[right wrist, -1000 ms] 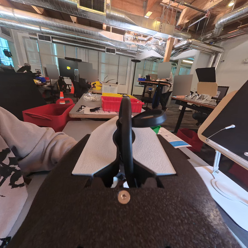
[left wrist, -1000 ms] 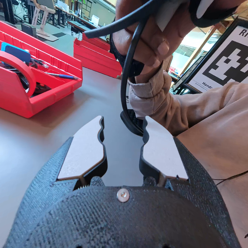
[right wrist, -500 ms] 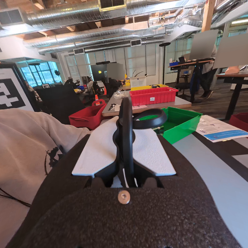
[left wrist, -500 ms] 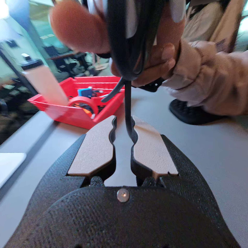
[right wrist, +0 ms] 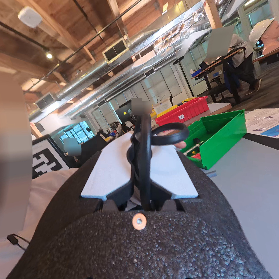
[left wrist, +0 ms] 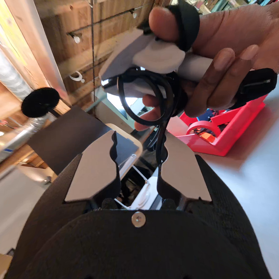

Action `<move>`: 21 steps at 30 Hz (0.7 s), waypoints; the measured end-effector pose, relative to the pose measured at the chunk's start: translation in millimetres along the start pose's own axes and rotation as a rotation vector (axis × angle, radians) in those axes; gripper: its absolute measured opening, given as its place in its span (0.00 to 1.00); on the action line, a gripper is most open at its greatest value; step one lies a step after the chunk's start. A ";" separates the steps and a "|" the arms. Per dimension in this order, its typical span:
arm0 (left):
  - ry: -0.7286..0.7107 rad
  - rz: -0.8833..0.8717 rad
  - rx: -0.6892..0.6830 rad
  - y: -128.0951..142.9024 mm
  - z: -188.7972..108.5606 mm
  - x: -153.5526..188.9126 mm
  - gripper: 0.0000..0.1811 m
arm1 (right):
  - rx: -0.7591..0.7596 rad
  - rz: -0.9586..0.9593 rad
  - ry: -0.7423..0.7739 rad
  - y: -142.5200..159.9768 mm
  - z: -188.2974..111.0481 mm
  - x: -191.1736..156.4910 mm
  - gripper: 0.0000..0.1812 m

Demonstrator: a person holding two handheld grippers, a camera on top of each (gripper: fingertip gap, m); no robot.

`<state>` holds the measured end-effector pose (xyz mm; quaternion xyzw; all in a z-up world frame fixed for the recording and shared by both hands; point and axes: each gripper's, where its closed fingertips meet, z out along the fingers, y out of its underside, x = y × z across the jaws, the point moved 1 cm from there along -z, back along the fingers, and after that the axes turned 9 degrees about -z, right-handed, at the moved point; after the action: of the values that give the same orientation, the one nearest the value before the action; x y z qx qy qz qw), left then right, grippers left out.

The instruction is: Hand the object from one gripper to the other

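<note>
A: Where's the cable (right wrist: 143,151)?
B: Clamped between the right gripper (right wrist: 141,158) fingers, its black loops sticking out past the tips.
A: And the left gripper (left wrist: 139,152)?
B: Its fingers are spread apart. One strand hangs down from the coil (left wrist: 145,99) into the gap, lying against the right-hand finger (left wrist: 181,170), not pinched.
A: What's behind?
B: A red bin (left wrist: 226,135) on the grey worktop (left wrist: 249,188); a green bin (right wrist: 218,135) in the right wrist view.

black textured gripper bodies, pale grey wavy-edged jaws, one central screw (left wrist: 138,219) each.
</note>
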<state>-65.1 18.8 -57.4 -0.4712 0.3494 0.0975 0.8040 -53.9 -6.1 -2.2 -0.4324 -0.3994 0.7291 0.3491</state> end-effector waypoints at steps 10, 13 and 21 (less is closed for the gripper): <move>-0.042 0.368 0.031 -17.8 -5.5 6.8 0.24 | 0.008 0.123 0.174 7.9 -4.7 33.1 0.04; 0.000 0.393 -0.028 -9.8 -2.2 13.3 0.23 | -0.047 0.155 0.163 18.7 -2.1 35.5 0.04; 0.072 0.319 -0.123 4.5 -1.2 15.4 0.14 | -0.154 0.129 0.237 31.6 -9.2 49.9 0.05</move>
<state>-56.6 17.6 -70.9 -0.4614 0.4417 0.2281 0.7348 -69.8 25.4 -50.5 -0.5657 -0.3817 0.6611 0.3118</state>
